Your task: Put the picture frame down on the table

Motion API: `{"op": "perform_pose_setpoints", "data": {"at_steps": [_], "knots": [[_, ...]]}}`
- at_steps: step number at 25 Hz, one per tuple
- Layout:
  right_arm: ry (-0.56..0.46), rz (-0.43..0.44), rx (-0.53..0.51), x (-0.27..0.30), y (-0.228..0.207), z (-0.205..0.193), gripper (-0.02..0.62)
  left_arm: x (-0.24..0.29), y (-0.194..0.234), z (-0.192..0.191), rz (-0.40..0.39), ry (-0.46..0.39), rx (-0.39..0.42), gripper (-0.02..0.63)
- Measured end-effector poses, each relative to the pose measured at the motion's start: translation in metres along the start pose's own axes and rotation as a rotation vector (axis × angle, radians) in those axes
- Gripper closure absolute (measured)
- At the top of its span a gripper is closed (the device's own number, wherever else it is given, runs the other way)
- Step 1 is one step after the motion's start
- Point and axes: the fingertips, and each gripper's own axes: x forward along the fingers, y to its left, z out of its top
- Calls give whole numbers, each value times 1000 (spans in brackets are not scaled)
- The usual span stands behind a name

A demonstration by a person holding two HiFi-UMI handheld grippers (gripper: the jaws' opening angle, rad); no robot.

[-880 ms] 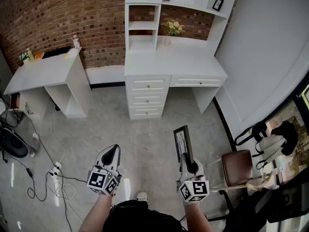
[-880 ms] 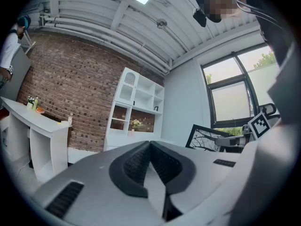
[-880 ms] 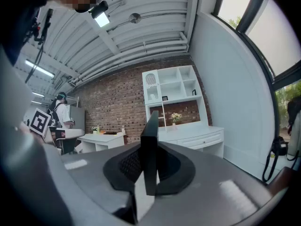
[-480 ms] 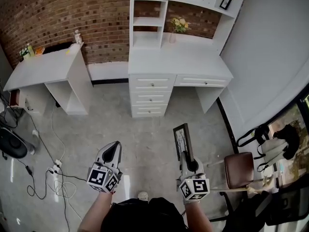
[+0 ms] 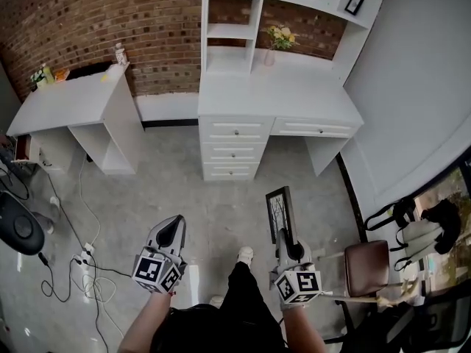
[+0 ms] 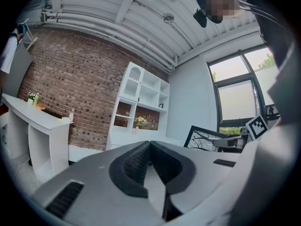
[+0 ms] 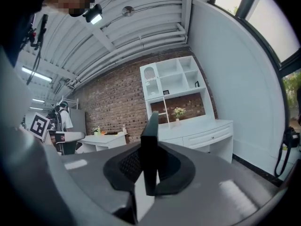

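Note:
A black picture frame with a bare-branch print stands upright in my right gripper, which is shut on its lower edge. In the right gripper view the frame shows edge-on between the jaws. In the left gripper view the frame appears off to the right. My left gripper is shut and holds nothing, level with the right one and well to its left. Both hang above the grey floor, some way short of the white desk with its shelf unit. A vase of flowers stands at the desk's back.
A second white table stands at the left against the brick wall, with small bottles on it. Cables and a power strip lie on the floor at the left. A brown chair is at the right. The person's shoe is between the grippers.
The view has moved closer to the white desk. A leg and shoe have stepped forward between the grippers. Both grippers keep their hold and spacing.

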Motion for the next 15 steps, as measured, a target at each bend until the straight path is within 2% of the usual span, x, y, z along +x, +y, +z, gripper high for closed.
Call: {"op": "perform_pose_setpoints", "data": {"at_steps": [7, 15], "knots": [[7, 32, 22, 68, -30, 10, 558, 61, 22, 7, 34, 12, 3, 618], [15, 31, 24, 140, -94, 29, 557, 160, 24, 11, 35, 31, -3, 618]]}}
